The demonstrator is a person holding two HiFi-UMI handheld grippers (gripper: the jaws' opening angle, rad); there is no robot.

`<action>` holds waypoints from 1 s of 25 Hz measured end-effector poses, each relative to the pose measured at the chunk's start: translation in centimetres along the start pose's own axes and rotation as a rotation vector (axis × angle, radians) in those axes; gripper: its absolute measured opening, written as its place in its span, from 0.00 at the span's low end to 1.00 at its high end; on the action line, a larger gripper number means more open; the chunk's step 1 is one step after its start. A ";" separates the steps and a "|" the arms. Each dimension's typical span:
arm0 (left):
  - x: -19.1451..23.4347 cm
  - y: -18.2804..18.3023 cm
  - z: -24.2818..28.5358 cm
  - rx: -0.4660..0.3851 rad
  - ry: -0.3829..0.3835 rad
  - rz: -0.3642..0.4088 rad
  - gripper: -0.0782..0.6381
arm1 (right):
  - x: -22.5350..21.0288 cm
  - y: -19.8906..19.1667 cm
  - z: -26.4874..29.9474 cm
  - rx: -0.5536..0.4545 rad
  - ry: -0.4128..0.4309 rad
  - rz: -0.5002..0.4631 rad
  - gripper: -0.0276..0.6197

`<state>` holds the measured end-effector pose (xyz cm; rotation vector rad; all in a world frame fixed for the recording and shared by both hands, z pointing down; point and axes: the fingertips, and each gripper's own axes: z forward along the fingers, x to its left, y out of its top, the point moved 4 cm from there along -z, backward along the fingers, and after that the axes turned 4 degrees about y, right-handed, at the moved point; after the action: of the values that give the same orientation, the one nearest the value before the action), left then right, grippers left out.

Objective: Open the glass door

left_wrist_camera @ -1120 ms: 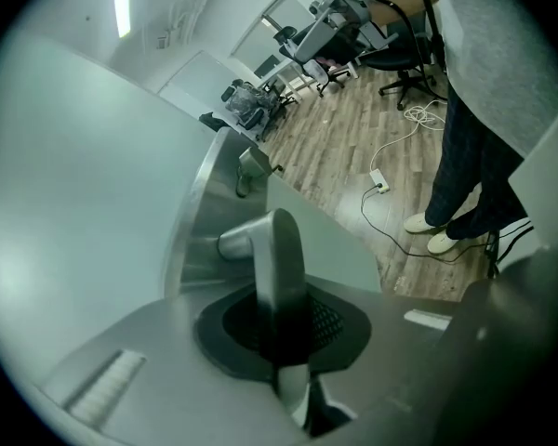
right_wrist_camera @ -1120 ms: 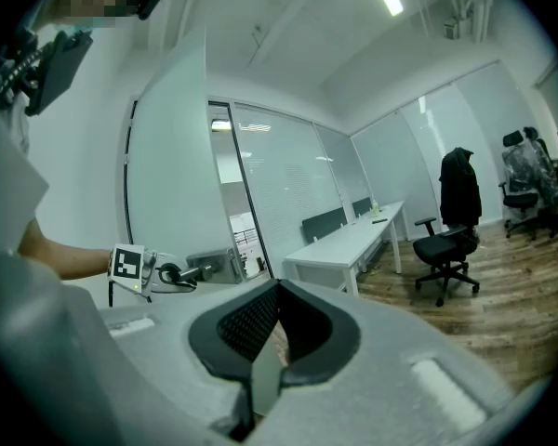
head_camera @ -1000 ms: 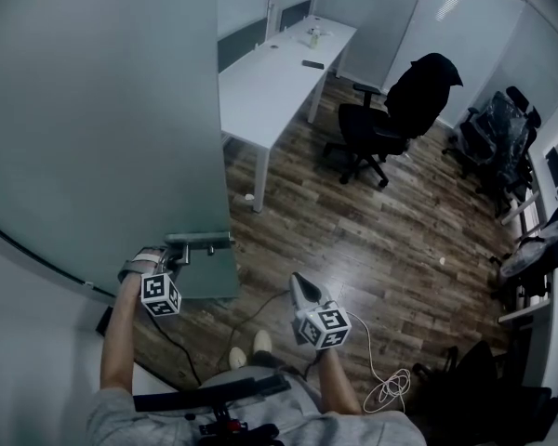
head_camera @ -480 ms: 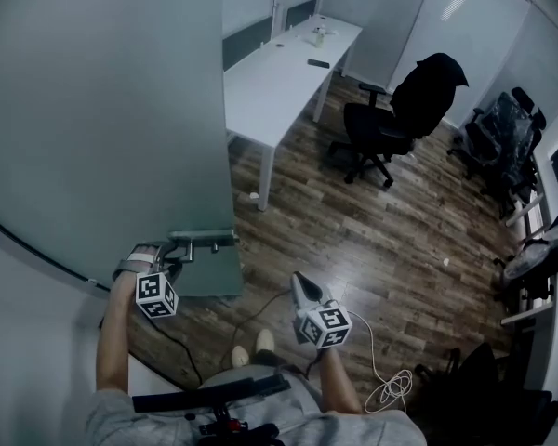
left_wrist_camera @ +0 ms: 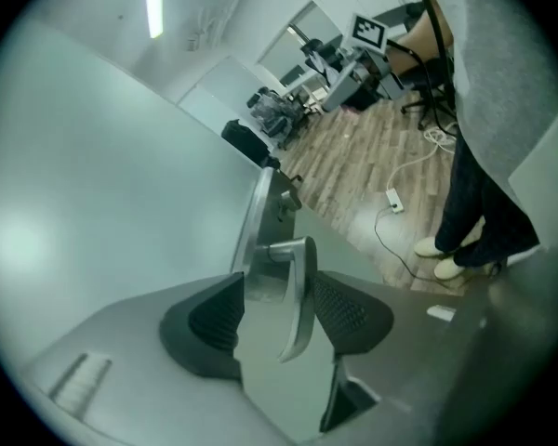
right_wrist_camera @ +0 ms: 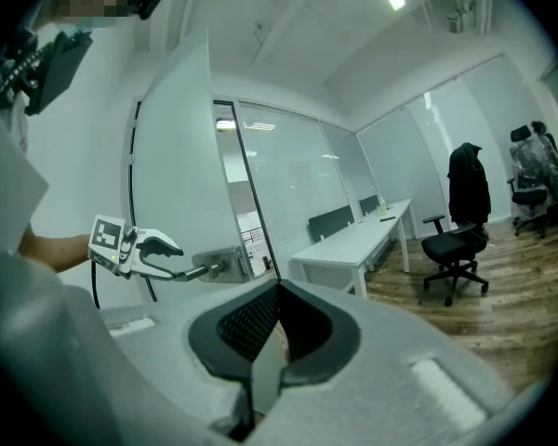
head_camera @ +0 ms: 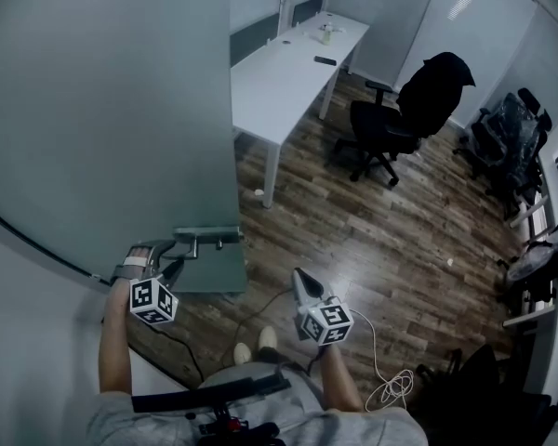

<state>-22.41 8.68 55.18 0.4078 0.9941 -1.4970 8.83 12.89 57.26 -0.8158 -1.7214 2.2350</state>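
The frosted glass door (head_camera: pixel 102 110) stands ajar at my left, with a metal lock plate and lever handle (head_camera: pixel 205 238) on its edge. My left gripper (head_camera: pixel 172 260) is at that handle. In the left gripper view the lever (left_wrist_camera: pixel 298 291) lies between the jaws, which are opening, and a gap shows beside the left pad (left_wrist_camera: pixel 219 314). My right gripper (head_camera: pixel 300 279) hangs shut and empty over the floor, apart from the door. The right gripper view shows its pads (right_wrist_camera: pixel 251 323) meeting, and beyond them the left gripper (right_wrist_camera: pixel 172 258) at the handle (right_wrist_camera: pixel 209 269).
Past the door stands a long white desk (head_camera: pixel 279 72) with a black office chair (head_camera: pixel 400 119) beside it. More chairs (head_camera: pixel 507 137) crowd the right wall. A white cable (head_camera: pixel 391 388) coils on the wood floor near my feet (head_camera: pixel 251 347).
The left gripper's jaws have gone from shut on the handle to wide apart around it, and the hand has shifted slightly. The right gripper has stayed put.
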 end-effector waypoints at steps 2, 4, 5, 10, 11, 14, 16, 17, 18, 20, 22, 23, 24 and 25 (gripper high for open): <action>0.6 0.6 -0.5 -0.061 0.030 -0.096 0.44 | 0.2 0.1 0.1 0.002 0.004 -0.002 0.05; 1.1 1.0 -0.6 -0.110 0.057 -0.171 0.44 | 0.1 -0.1 0.2 0.006 0.006 -0.004 0.05; 1.2 1.2 -0.7 -0.131 0.070 -0.205 0.43 | 0.1 -0.2 0.2 0.007 0.005 -0.003 0.05; 1.6 2.7 -1.4 -0.234 0.130 -0.386 0.35 | 0.1 -0.1 0.3 0.007 0.004 -0.008 0.05; 1.6 3.0 -1.6 -0.252 0.145 -0.420 0.32 | 0.1 0.1 0.2 0.005 0.005 -0.009 0.05; 1.5 3.8 -2.1 -0.293 0.176 -0.512 0.25 | 0.1 0.4 0.0 -0.002 0.003 -0.009 0.05; 1.5 4.2 -2.3 -0.316 0.197 -0.575 0.19 | 0.1 0.5 -0.1 -0.005 0.001 -0.011 0.05; 1.5 4.5 -2.4 -0.328 0.211 -0.609 0.14 | 0.1 0.5 -0.2 -0.007 0.001 -0.012 0.05; 1.5 4.7 -2.5 -0.338 0.222 -0.639 0.11 | 0.1 0.6 -0.2 -0.008 0.001 -0.013 0.05; 1.3 5.2 -2.5 -0.354 0.232 -0.679 0.11 | 0.2 0.8 -0.2 -0.013 0.003 -0.016 0.05; 1.1 5.6 -2.4 -0.365 0.241 -0.711 0.11 | 0.4 1.0 -0.2 -0.019 0.005 -0.017 0.05; 1.1 5.8 -2.5 -0.372 0.247 -0.734 0.11 | 0.4 1.1 -0.3 -0.022 0.005 -0.019 0.05; 1.1 6.0 -2.6 -0.383 0.255 -0.763 0.11 | 0.5 1.3 -0.3 -0.026 0.006 -0.020 0.05; 1.2 6.2 -2.7 -0.395 0.264 -0.793 0.11 | 0.7 1.5 -0.3 -0.031 0.008 -0.022 0.05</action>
<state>-17.70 10.65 50.62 -0.1063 1.7560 -1.9006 8.68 13.01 55.65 -0.8067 -1.7569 2.1936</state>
